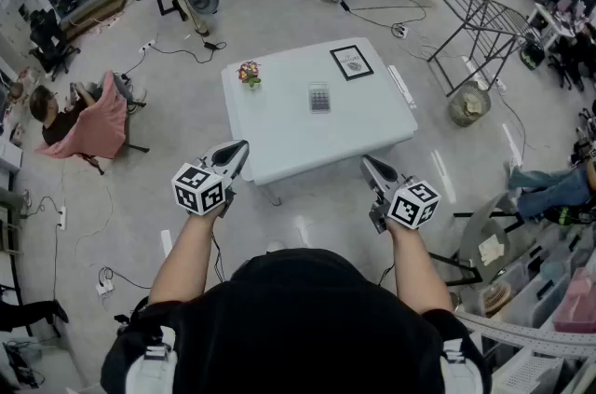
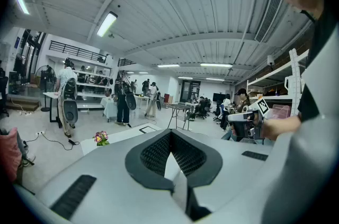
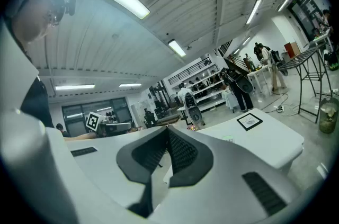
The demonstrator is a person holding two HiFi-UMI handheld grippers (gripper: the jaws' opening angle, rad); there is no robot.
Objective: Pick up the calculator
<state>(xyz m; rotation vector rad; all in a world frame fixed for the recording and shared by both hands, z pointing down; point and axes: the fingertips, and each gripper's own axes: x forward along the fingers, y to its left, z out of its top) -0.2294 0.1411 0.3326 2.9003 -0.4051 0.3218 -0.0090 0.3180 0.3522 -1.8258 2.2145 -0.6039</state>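
Observation:
The calculator [image 1: 319, 98], small and grey, lies flat near the middle of the white table [image 1: 279, 141]. Both grippers hover short of the table's near edge, well apart from the calculator. My left gripper [image 1: 242, 145] is at the near left corner and my right gripper [image 1: 366, 160] at the near right side. Each has its jaws drawn together to a point with nothing between them. The left gripper view shows its shut gripper [image 2: 170, 133] with the table beyond. The right gripper view shows its shut gripper [image 3: 168, 129] aimed along the table.
A framed picture [image 1: 351, 62] and a small flower pot [image 1: 249, 73] also sit on the table. A wire drying rack [image 1: 480, 20] stands at the right. A seated person [image 1: 56, 113] is at the left, others stand beyond the table, and cables [image 1: 177, 52] cross the floor.

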